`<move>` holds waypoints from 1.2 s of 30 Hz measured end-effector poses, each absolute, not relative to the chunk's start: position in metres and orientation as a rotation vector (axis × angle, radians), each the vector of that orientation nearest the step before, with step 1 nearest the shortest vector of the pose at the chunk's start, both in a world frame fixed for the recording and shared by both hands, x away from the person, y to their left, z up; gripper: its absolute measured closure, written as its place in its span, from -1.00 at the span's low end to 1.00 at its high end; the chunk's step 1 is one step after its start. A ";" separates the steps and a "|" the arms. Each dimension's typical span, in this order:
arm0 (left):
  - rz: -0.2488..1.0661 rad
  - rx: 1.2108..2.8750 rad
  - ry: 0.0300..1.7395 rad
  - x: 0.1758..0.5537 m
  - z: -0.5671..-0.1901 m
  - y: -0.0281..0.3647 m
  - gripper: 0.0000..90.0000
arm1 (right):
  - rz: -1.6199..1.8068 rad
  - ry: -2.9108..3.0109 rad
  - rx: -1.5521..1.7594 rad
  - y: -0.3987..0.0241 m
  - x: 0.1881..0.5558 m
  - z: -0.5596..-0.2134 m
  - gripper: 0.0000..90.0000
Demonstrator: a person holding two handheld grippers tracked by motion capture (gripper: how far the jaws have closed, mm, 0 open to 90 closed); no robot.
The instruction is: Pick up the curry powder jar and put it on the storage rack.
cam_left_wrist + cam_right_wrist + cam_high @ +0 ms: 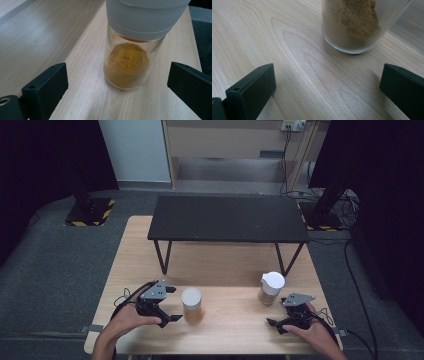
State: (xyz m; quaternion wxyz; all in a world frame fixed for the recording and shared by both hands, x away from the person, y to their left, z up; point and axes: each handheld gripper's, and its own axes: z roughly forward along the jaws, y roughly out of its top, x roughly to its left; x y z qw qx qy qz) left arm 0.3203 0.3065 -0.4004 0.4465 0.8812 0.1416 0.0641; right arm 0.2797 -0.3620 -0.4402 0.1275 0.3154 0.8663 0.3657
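Two glass jars with white lids stand on the wooden table [225, 265]. The left jar [191, 306] holds yellow powder [127, 67] under its white lid [147, 17]. My left gripper [175, 304] is just to its left, open, and in the left gripper view the jar stands just ahead of the gap between my left gripper's [117, 75] jaws, untouched. The right jar [271, 287] holds brownish powder [354, 27]. My right gripper [276, 312] is open near the jar's front right. In the right gripper view the jar stands a short way ahead of my right gripper [328, 75].
A low black bench [227, 218] stands across the far half of the table. Hands hold both grippers at the near edge, with cables trailing off. Grey carpet surrounds the table, with black stands at the back left and right.
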 end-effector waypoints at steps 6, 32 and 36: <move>0.157 2.158 0.333 0.320 -0.400 0.304 -0.95 | 1.064 2.521 0.918 -0.362 0.280 -0.440 -0.97; 0.135 2.131 0.294 0.321 -0.401 0.291 -0.97 | 1.064 2.521 0.917 -0.362 0.280 -0.440 -0.97; 0.136 2.118 0.293 0.321 -0.400 0.290 -0.97 | 1.064 2.521 0.917 -0.362 0.280 -0.440 -0.97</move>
